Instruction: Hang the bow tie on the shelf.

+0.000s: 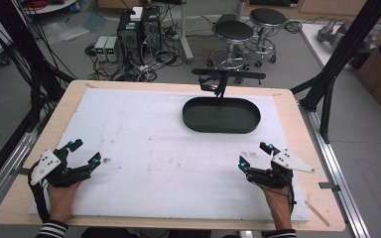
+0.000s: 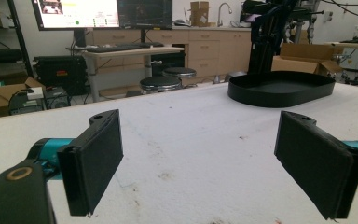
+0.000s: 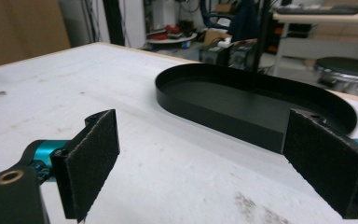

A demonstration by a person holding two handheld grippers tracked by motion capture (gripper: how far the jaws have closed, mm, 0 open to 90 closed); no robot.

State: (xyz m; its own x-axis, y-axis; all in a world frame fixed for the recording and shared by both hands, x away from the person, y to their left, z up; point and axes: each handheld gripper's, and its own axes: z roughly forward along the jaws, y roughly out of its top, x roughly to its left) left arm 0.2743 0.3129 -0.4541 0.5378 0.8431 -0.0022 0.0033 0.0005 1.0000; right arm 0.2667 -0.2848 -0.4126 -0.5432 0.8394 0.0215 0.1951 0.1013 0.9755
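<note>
We note black oval tray ahead, long axis crosswise, nearer right gripper; left gripper farther; both spread wide, holding nothing

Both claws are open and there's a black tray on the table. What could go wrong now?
Not much yet, but two things might.

1. The black tray is light-looking and sits loose on the white mat; a push from the right gripper, the nearer one, could slide it toward the far edge.

2. The left gripper rests close to the table's left edge, so its trailing cable might snag there.
</note>
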